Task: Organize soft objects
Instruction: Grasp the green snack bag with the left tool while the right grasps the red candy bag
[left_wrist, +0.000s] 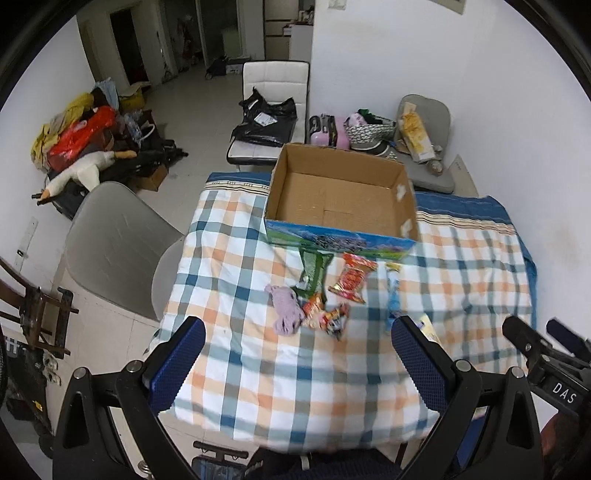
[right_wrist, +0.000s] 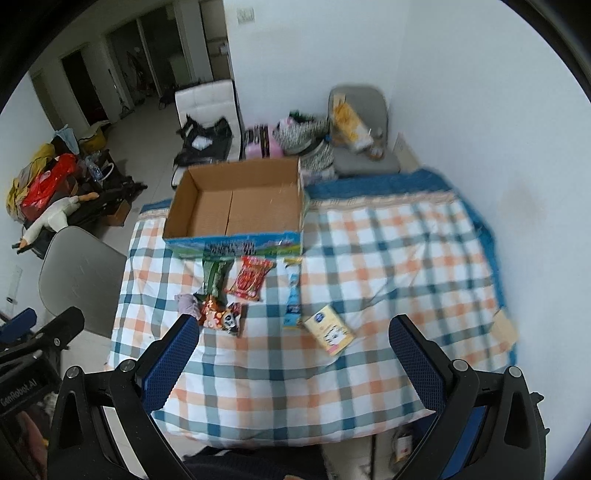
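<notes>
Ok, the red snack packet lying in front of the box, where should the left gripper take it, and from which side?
Grip the red snack packet across its narrow middle, coming straight down from above. It lies flat on the checked cloth, with the green packet on one side and the blue packet on the other. The left gripper is open and empty.

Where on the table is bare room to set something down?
Free: the cloth right of the box, and the near strip before both hand-held grippers. The box is empty too. Crowded: the packets just in front of the box.
</notes>
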